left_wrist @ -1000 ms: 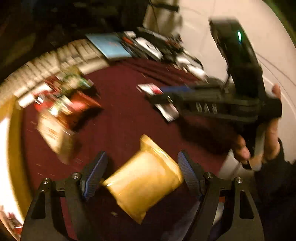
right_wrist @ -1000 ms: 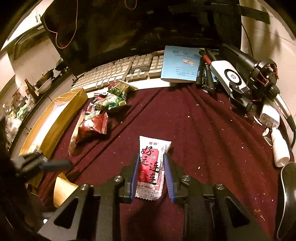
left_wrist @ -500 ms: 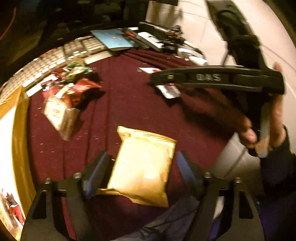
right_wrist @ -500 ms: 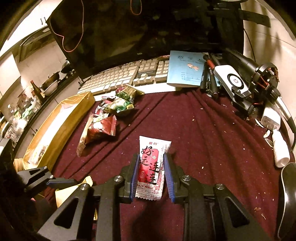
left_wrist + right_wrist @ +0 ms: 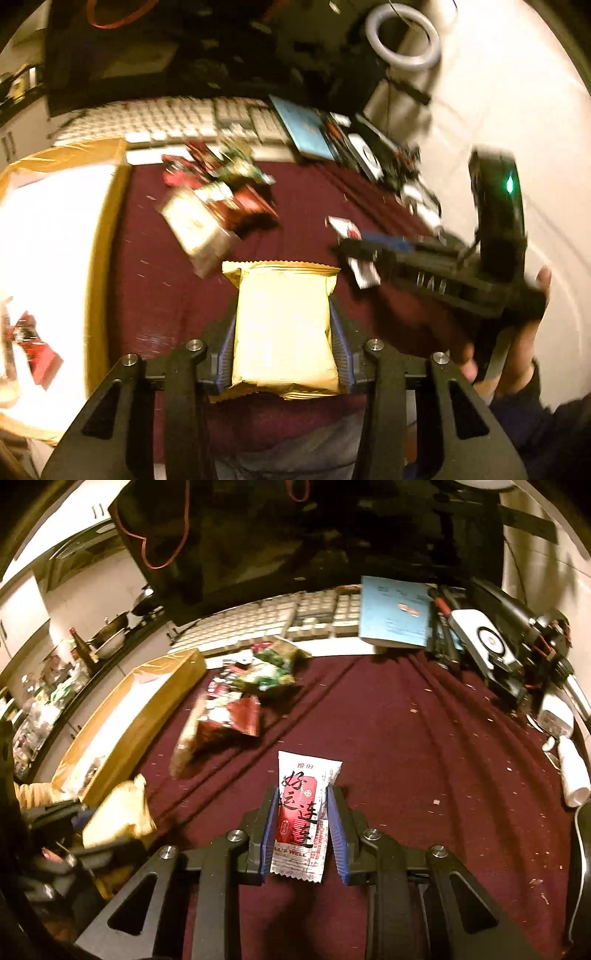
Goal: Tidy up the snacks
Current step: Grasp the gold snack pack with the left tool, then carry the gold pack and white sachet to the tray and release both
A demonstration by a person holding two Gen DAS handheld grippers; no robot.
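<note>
A dark red cloth (image 5: 424, 746) covers the desk. At its far edge lie a pale keyboard (image 5: 266, 624), a blue booklet (image 5: 397, 614) and a cluster of black and white gadgets (image 5: 491, 646) to the right. A loose heap of snack packets (image 5: 236, 705) sits on the cloth near the keyboard, just beside a shallow gold-rimmed box (image 5: 122, 723) along the left edge; nothing lies between the heap and either gripper.

The left gripper (image 5: 282, 332) points downward over the near part of the cloth. Its jaws have just been closing, and the blue pads (image 5: 227, 343) now press both sides of a gold packet (image 5: 282, 321), which stands upright between them. In the right wrist view that packet shows low at the left, close to the box.

The right gripper (image 5: 301, 827) also angles down, its jaws narrow and clamped on a red and white sachet (image 5: 301, 812) held above the cloth's middle. A hand (image 5: 517, 347) in a dark sleeve grips its handle.
</note>
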